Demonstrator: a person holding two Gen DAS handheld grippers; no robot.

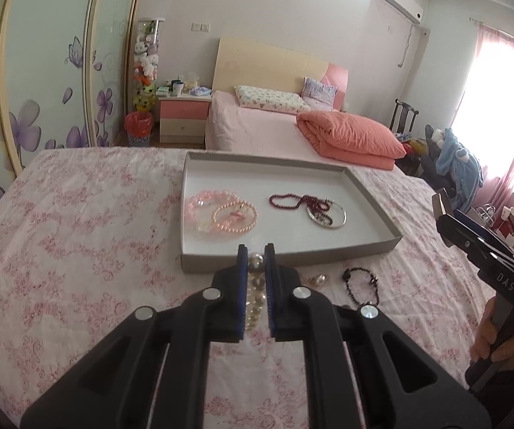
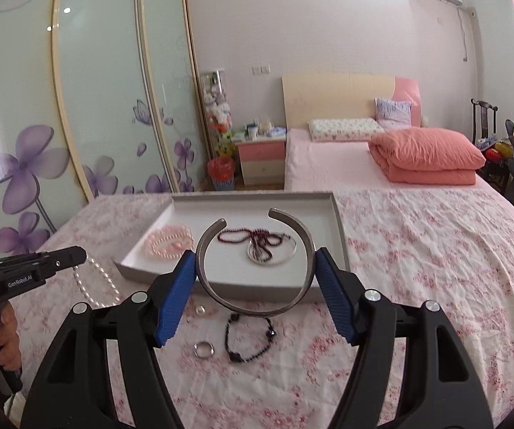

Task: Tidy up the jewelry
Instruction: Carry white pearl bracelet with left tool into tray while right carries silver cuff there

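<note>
A grey shallow tray [image 1: 375, 207] lies on the floral bedspread, also in the right wrist view [image 2: 339, 228]. It holds pink bead bracelets [image 1: 221, 211], a dark red bead strand [image 1: 292, 200] and a silver bangle [image 1: 328, 216]. My left gripper [image 1: 256, 250] is shut on a white pearl necklace [image 1: 255, 286], held just before the tray's near wall; the necklace hangs from it in the right wrist view [image 2: 96, 282]. My right gripper [image 2: 255, 261] is shut on a silver open cuff bracelet [image 2: 253, 307], held above the tray's near edge.
On the bedspread in front of the tray lie a black bead bracelet [image 2: 249, 339], a silver ring [image 2: 204, 349] and a small clear ring [image 2: 199, 309]. A second bed with an orange quilt [image 2: 425, 159] stands behind. Wardrobe doors [image 2: 96, 89] are at left.
</note>
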